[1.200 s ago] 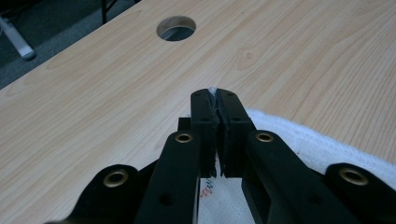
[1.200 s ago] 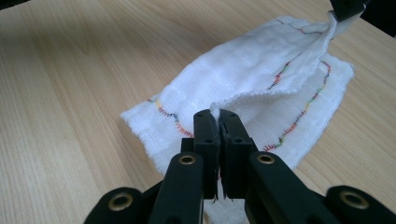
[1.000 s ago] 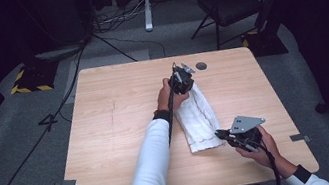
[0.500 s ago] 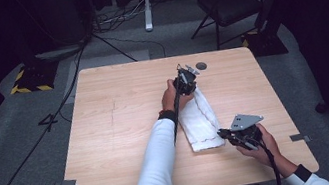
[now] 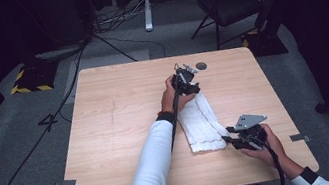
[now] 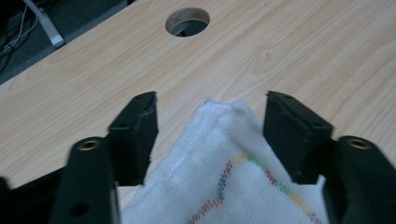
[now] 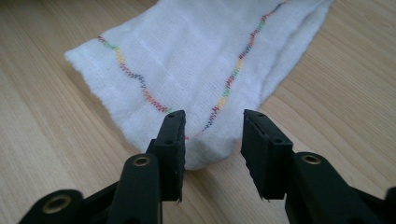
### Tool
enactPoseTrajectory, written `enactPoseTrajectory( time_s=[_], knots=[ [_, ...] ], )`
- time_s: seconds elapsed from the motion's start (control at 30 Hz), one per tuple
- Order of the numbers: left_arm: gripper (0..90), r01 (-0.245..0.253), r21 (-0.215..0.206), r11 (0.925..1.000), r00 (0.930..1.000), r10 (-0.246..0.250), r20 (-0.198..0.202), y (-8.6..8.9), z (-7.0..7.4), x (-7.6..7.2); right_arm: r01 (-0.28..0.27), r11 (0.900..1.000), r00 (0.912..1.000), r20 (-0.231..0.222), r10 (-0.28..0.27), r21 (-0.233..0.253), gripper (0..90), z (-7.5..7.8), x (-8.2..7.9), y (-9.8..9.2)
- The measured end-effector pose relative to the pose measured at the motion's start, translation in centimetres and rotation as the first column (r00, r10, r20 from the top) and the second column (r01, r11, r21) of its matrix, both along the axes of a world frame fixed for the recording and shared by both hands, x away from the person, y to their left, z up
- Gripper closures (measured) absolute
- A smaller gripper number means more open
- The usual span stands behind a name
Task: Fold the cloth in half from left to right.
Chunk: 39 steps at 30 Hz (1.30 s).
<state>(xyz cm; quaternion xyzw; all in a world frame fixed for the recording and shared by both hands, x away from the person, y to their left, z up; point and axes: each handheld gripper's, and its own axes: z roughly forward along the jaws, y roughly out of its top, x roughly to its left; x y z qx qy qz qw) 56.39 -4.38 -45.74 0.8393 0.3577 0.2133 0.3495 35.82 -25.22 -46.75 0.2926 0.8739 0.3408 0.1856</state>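
Pale wooden table (image 5: 123, 130) (one round hole (image 5: 201, 66)), dark studio floor (image 5: 5, 149).

A white cloth (image 5: 201, 124) lies on the wooden table (image 5: 117, 125).

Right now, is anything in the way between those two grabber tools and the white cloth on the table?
Nothing visible is. The left gripper has its fingers open on either side of the far corner of the white cloth, and the right gripper is open at the near corner, with bare wooden table around them.
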Motion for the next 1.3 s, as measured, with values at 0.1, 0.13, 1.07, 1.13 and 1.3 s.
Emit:
enactPoseTrajectory(
  time_s=[0.1,0.13,1.07,1.13,1.3],
  knots=[
    [25.1,0.029,0.008,0.9996,0.9996,-0.029,-0.009,0.8,0.6,-0.9,0.015,1.000,0.9999,-0.004,-0.015,0.008,52.7,0.1,0.1,-0.4],
    [23.6,0.041,0.008,0.9991,0.9991,-0.041,-0.008,1.1,0.7,-1.2,0.017,1.000,0.9998,-0.008,-0.017,0.010,50.5,0.2,0.2,-0.4],
    [23.4,0.395,0.116,0.9114,0.9182,-0.387,-0.085,5.8,-1.7,-15.8,0.019,1.000,0.9997,-0.015,-0.019,0.014,41.1,-0.5,4.2,-1.4],
    [23.5,0.395,0.131,0.9093,0.9174,-0.383,-0.107,5.8,-2.2,-15.8,0.009,1.000,0.9997,-0.021,-0.009,0.005,41.1,-0.7,4.1,-1.1],
    [23.7,0.391,0.122,0.9121,0.9179,-0.377,-0.123,6.0,-2.7,-15.7,-0.018,1.000,0.9991,-0.039,0.018,-0.013,41.0,-1.2,4.2,-0.6]
  ],
)
